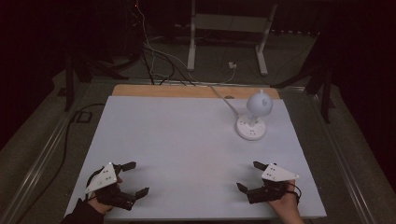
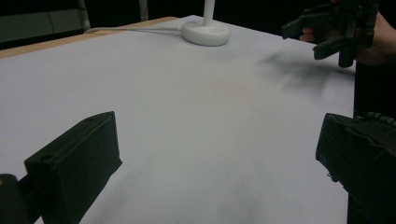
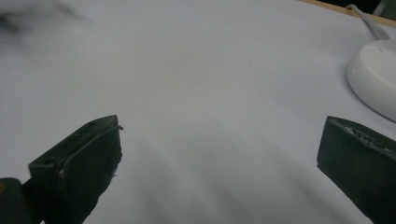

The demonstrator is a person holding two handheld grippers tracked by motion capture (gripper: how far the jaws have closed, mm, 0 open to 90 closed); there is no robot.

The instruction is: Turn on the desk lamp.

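Left gripper [image 1: 132, 178] & right gripper [image 1: 249, 176] wide apart, empty, white lamp [image 1: 252, 116] upright far right.

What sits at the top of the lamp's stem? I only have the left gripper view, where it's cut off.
Observer: A round white lamp head, seen in the high view above the lamp base.
Operator: Is my left gripper holding anything?
Observer: No. The left gripper is open, with bare table between its jaws.
Operator: And the right one?
Observer: The right gripper is open too, with nothing in it, at the near right of the table.
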